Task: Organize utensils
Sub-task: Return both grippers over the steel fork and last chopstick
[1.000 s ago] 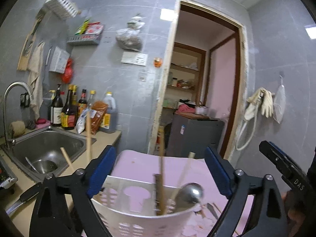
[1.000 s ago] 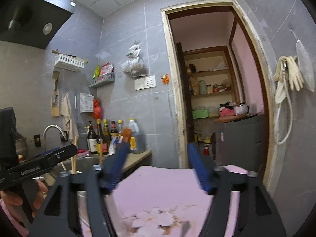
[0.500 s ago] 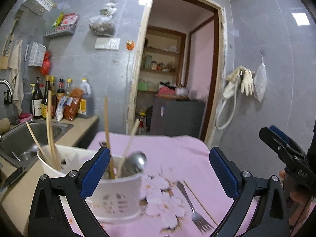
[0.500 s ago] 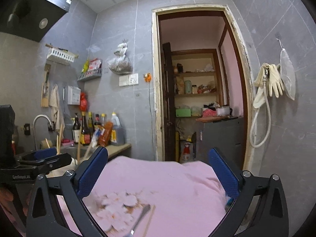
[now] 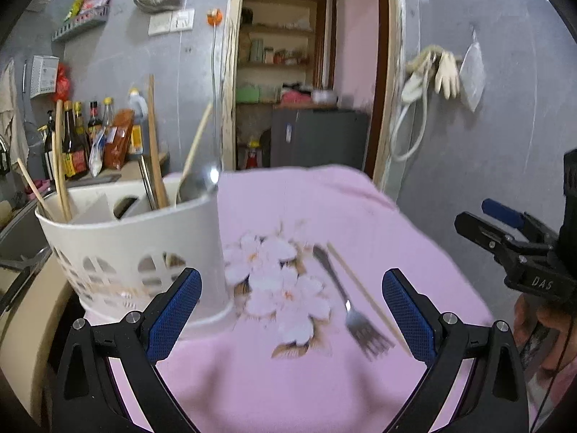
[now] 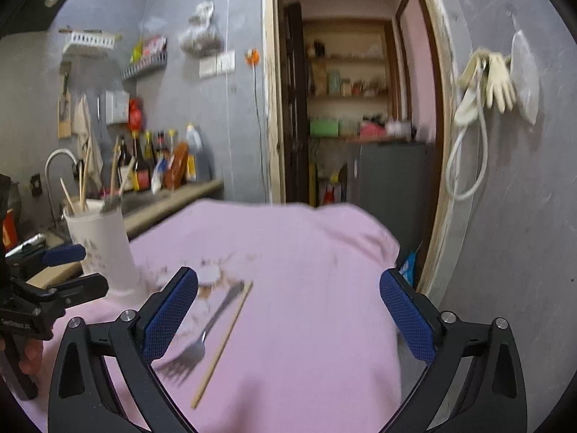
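We find the left gripper (image 5: 290, 310) and right gripper (image 6: 288, 310) both spread wide and empty; the right's jaws have just been closing slightly. A fork (image 5: 348, 308) and chopstick (image 5: 364, 290) lie side by side on the pink cloth (image 5: 324, 209), beside the white caddy (image 5: 144, 252). We advise straddling one handle squarely before closing. Since the earlier frames both views have tipped down, bringing fork and chopstick into sight

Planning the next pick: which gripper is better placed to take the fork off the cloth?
Right, probably. The fork lies just ahead of the open right gripper, by its left finger. The left gripper, also open, sits nearer the holder.
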Demonstrator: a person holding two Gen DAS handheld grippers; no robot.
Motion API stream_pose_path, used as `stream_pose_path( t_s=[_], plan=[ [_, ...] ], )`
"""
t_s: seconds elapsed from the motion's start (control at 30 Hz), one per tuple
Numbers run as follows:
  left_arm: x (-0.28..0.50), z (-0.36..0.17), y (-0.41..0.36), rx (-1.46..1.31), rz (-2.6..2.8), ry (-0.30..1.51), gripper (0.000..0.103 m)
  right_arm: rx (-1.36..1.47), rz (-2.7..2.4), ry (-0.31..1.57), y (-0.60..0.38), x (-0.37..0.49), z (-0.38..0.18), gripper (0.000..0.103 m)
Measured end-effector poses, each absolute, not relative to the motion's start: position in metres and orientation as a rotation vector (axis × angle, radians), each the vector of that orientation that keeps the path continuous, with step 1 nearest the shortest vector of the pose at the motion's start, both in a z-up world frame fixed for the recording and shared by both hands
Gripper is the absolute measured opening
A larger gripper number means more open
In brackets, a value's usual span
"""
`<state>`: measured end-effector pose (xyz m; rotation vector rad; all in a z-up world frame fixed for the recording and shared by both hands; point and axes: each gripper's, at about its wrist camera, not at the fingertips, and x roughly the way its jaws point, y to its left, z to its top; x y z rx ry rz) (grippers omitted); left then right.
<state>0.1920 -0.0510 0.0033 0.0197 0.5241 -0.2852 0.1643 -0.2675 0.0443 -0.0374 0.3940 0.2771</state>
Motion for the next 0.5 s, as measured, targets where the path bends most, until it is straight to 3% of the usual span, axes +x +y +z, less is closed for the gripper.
stream_pose_path(
  t_s=[0.3,0.37,0.5],
  plan=[
    [0.207,-0.016,-0.047,-0.013,-0.285,0.667,0.096,-0.063,0.363,0.625,-0.25,0.191,0.016,0.065],
    [0.21,-0.019,-0.046,-0.017,-0.291,0.697,0.091,-0.078,0.382,0.674,-0.245,0.196,0.009,0.059],
    [0.218,-0.026,-0.048,-0.017,-0.311,0.763,0.066,-0.095,0.422,0.753,-0.236,0.207,-0.001,0.048]
  ],
)
